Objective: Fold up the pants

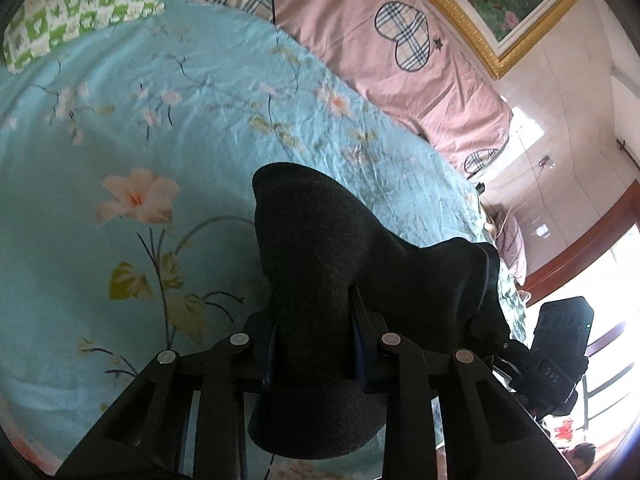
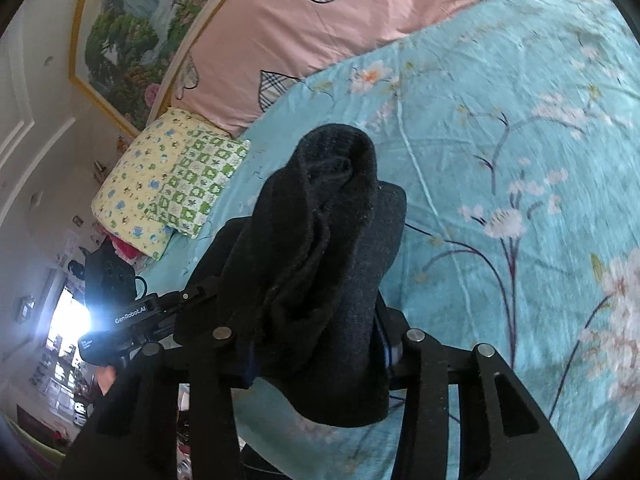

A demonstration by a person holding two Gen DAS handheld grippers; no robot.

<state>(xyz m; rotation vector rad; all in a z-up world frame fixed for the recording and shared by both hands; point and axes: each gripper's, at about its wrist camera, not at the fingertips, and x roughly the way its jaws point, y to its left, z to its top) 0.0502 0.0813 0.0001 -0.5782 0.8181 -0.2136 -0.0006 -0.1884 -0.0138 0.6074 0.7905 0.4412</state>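
The pants [image 1: 320, 264] are black, thick fabric, held up above a bed. My left gripper [image 1: 314, 344] is shut on a bunched part of them; the cloth bulges out past the fingers and hides the tips. The fabric stretches right toward the other gripper's body [image 1: 560, 352]. In the right wrist view my right gripper [image 2: 316, 344] is shut on another bunched part of the pants [image 2: 332, 240], which stand up in folds over the fingers. The left gripper's body [image 2: 116, 320] shows at the left, joined by the cloth.
A turquoise floral bedsheet [image 1: 160, 140] lies below both grippers. A pink quilt with plaid hearts [image 1: 380, 48] lies along the head of the bed. A green-checked pillow [image 2: 192, 184] sits at the corner. A framed painting [image 2: 132, 40] hangs on the wall.
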